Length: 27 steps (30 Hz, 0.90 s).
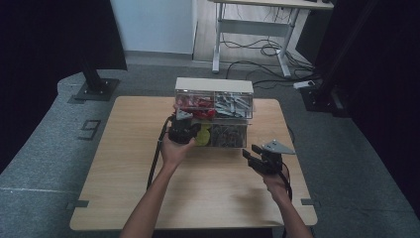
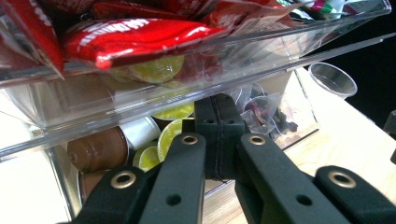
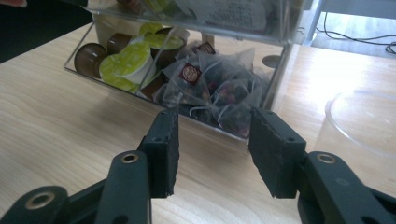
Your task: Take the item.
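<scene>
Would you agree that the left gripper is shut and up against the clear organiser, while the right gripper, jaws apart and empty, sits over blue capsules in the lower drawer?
Not quite: the capsules in the lower drawer are green and brown, not blue, as the right gripper view shows. The rest holds: the left gripper is shut against the clear organiser, and the right gripper has its jaws apart and empty.
</scene>
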Tool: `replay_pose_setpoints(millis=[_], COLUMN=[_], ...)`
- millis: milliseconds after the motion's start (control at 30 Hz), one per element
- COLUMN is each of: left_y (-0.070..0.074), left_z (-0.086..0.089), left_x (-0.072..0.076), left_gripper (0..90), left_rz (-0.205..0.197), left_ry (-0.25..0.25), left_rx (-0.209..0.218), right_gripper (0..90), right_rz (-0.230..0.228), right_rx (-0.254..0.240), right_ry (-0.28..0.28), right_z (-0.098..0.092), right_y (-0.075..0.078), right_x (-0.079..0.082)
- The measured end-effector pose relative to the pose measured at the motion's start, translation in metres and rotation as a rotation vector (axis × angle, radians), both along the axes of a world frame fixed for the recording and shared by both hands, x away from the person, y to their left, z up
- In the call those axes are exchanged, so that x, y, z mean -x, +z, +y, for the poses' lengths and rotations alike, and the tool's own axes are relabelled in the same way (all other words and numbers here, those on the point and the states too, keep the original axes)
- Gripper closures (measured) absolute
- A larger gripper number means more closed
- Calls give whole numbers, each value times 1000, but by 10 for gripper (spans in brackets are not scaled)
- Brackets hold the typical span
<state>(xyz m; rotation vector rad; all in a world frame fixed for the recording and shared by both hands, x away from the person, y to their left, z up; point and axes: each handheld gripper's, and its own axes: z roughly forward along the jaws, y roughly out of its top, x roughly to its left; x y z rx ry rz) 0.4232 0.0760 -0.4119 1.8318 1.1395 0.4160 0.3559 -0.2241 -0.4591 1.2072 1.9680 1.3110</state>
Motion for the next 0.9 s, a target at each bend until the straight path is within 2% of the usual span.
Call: replay_pose_setpoints(millis=[133,533,900], left_y=[0,1,0], left_z=[-1,1,1], left_x=[-1,-2,-2], left_gripper=[900,900,900], left_rz=[5,11,9], left_ry=[3,-1,8], left_rx=[-11,-9,-5], right_gripper=[557,592,588], right_rz=[4,17,31], right_rx=[-4,2,0], right_ry=[8,42,39], right_z=[6,22,28], right_y=[2,1,-1], right_x=[-7,-23,-33])
